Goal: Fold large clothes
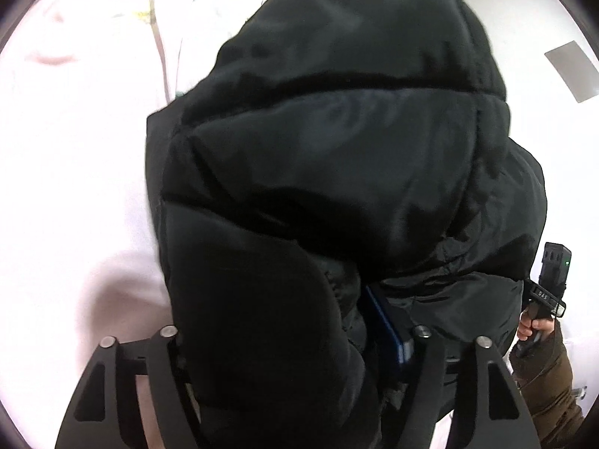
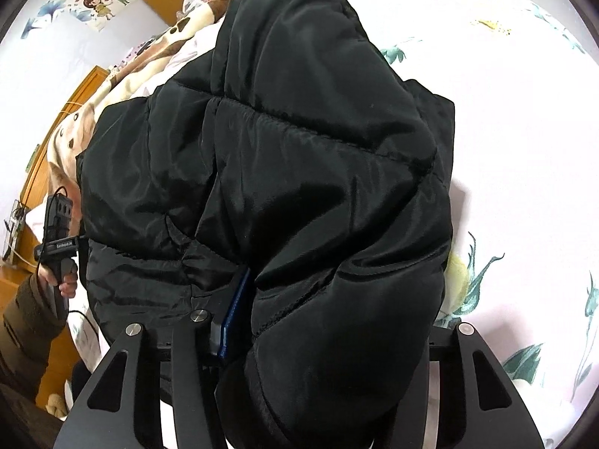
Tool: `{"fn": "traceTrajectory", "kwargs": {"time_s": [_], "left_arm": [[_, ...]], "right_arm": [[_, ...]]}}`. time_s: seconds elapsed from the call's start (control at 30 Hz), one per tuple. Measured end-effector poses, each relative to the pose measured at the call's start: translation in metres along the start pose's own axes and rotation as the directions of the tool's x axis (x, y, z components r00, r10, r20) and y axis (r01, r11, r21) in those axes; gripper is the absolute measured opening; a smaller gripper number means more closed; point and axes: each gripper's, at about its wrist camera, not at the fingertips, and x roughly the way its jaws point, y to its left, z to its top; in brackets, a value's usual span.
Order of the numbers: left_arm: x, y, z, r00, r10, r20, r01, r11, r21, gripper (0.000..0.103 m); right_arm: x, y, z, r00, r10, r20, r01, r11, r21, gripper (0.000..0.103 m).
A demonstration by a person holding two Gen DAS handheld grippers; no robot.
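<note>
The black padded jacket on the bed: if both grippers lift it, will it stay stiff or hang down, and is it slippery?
The black padded jacket would probably sag and drape, since it already bulges in soft quilted sections. Its shiny shell suggests that it may slide between the fingers. The left gripper and right gripper each have thick fabric bunched between their fingers, so it likely compresses and springs back.
</note>
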Motion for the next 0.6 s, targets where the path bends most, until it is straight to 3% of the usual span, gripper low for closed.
{"fn": "traceTrajectory", "kwargs": {"time_s": [0.1,0.23,0.33,0.47,0.6], "left_arm": [[0.011,0.009,0.009,0.996,-0.077,-0.036,0.076,0.997,-0.028,0.091],[0.014,0.011,0.016,0.993,-0.098,-0.065,0.096,0.994,-0.043,0.092],[0.007,0.004,0.016,0.993,-0.106,-0.056,0.103,0.994,-0.041,0.078],[-0.003,-0.012,0.021,0.995,-0.099,-0.022,0.098,0.995,-0.030,0.050],[-0.007,-0.035,0.031,0.999,-0.041,0.017,0.041,0.999,0.019,0.040]], "right_arm": [[0.004,-0.014,0.003,1.000,0.028,-0.012,-0.028,0.999,0.021,0.055],[0.006,-0.025,0.005,0.999,0.040,-0.029,-0.039,0.998,0.043,0.058],[0.006,-0.026,0.006,0.999,0.031,-0.025,-0.030,0.998,0.051,0.058],[0.001,-0.015,0.002,1.000,-0.008,0.007,0.007,0.999,0.040,0.050],[-0.010,-0.002,-0.002,0.997,-0.060,0.044,0.060,0.998,0.016,0.041]]}}
